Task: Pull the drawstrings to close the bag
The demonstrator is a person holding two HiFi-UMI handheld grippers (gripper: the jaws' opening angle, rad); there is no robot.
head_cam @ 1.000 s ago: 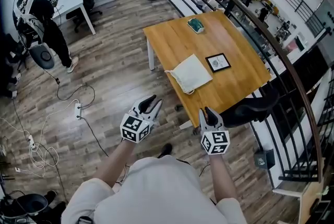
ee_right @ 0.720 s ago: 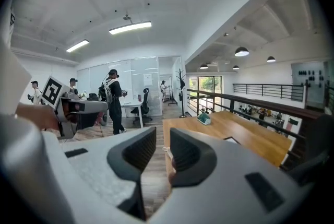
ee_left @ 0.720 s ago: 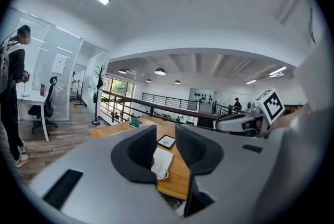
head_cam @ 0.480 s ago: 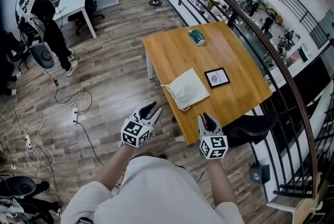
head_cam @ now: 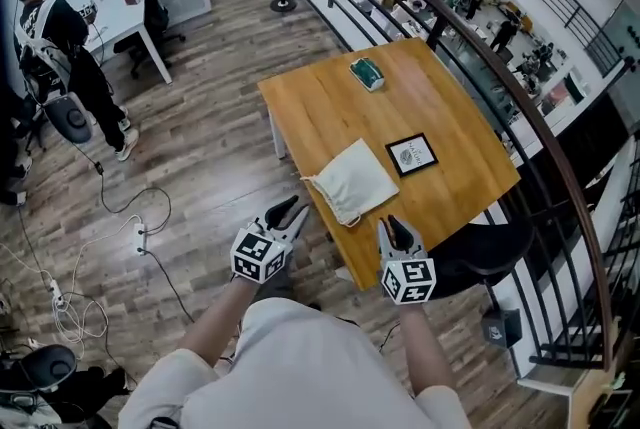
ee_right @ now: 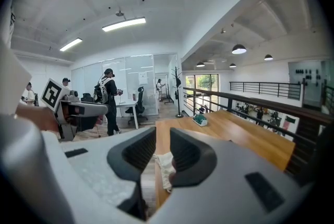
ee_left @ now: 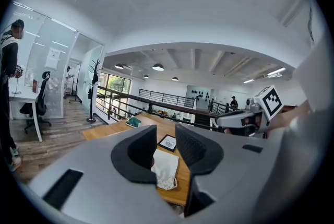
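Head view: the cream drawstring bag (head_cam: 352,179) lies flat on the wooden bench (head_cam: 455,122), close to the bench's near edge. Its gathered mouth and drawstrings (head_cam: 343,216) are turned toward the person, and nothing touches it.

The left gripper (head_cam: 291,209) hangs near the bag's near left corner, off the bench and above the wood floor (head_cam: 200,147). Its jaws are spread with nothing between them. In the left gripper view the bag shows through the gap, farther off.

The right gripper (head_cam: 396,224) is on the bag's near right side, at the bench's edge and apart from the bag. Its jaws also stand apart and empty, and the right gripper view shows the bag's mouth beyond them.

Just beside the bag, on its far right, a small black-framed picture (head_cam: 413,154) lies flat. Well beyond the bag, near the far end of the bench, sits a green object (head_cam: 367,72).

Right of the bag, past the bench, a dark railing (head_cam: 583,217) curves, and a black chair (head_cam: 490,247) stands at the bench's near right corner. Far to the bag's left a person in dark clothes (head_cam: 60,37) stands, and cables (head_cam: 140,217) trail over the floor.
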